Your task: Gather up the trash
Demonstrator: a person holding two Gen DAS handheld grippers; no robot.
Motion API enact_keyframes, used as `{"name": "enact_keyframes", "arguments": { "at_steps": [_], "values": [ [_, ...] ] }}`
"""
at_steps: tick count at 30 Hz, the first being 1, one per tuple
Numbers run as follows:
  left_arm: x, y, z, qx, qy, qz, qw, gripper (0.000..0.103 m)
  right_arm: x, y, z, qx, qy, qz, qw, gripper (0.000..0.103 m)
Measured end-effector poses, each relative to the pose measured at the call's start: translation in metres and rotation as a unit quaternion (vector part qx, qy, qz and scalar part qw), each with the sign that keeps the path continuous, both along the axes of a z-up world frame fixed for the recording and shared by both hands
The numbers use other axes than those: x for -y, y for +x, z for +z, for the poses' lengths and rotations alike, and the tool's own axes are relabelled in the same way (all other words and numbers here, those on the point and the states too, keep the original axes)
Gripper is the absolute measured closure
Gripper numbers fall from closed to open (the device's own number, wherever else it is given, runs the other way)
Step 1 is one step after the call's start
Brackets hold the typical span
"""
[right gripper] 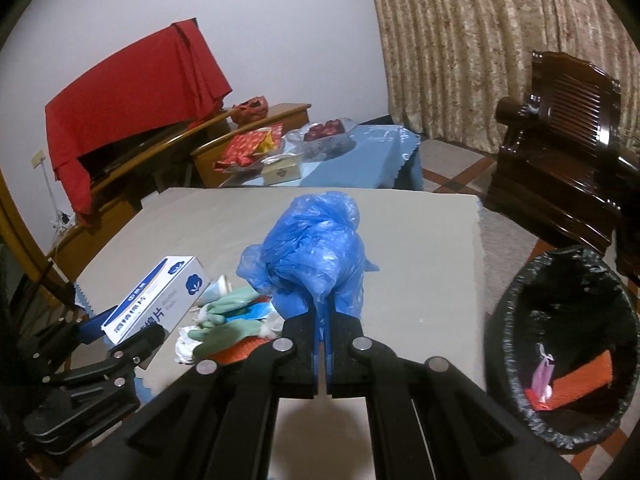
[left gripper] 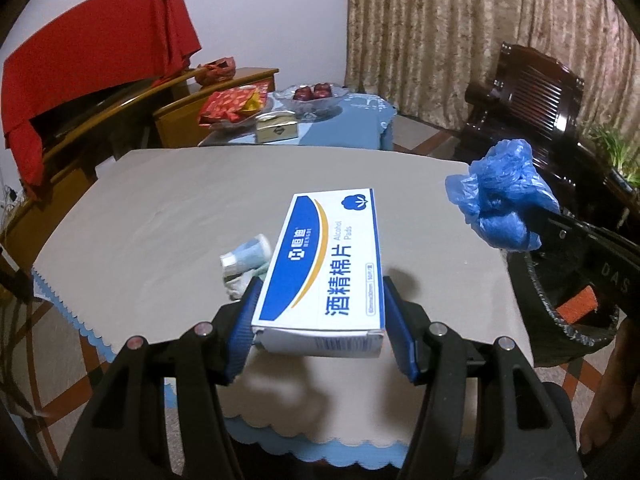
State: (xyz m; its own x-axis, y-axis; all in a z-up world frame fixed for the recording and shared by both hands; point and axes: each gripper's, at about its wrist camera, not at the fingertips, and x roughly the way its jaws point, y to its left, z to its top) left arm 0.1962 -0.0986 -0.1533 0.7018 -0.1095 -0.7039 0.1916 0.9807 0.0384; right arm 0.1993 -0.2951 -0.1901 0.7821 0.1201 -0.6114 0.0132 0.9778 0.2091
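Observation:
My left gripper [left gripper: 320, 300] is shut on a white and blue alcohol pads box [left gripper: 324, 256] and holds it above the beige table [left gripper: 160, 208]. The box also shows in the right wrist view [right gripper: 156, 300]. My right gripper [right gripper: 324, 312] is shut on a crumpled blue plastic bag [right gripper: 312, 248], held over the table near its right side; the bag also shows in the left wrist view [left gripper: 500, 200]. More trash lies on the table: green gloves and paper scraps [right gripper: 224, 324], and a small tube [left gripper: 248, 256].
A black-lined trash bin [right gripper: 500, 336] stands on the floor to the right of the table, with orange and pink scraps inside. Behind are a low table with a blue cloth [left gripper: 352, 120], a dark wooden chair [left gripper: 528, 104] and a red-draped cabinet [left gripper: 92, 64].

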Motion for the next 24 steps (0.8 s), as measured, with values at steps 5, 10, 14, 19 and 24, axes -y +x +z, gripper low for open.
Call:
{"name": "enact_keyframes", "arguments": {
  "at_steps": [5,10,14,19,24],
  "values": [
    [0.031,-0.004,0.003,-0.003,0.001,-0.010,0.9999,0.047,0.028,-0.012,0.002,0.001,-0.006,-0.016,1.000,0.101],
    [0.068,-0.010,0.005,-0.007,-0.001,-0.022,0.9997,0.047,0.061,-0.026,0.002,-0.003,-0.009,-0.034,0.999,0.101],
    [0.099,-0.016,0.006,-0.008,-0.001,-0.041,0.9991,0.047,0.086,-0.036,0.002,-0.004,-0.015,-0.051,0.999,0.101],
    [0.134,-0.025,0.007,-0.008,-0.002,-0.063,0.9980,0.047,0.116,-0.047,0.002,-0.006,-0.018,-0.070,0.997,0.101],
    [0.162,-0.032,0.010,-0.007,-0.005,-0.079,0.9968,0.047,0.138,-0.059,0.003,-0.003,-0.017,-0.085,0.996,0.101]
  ]
}}
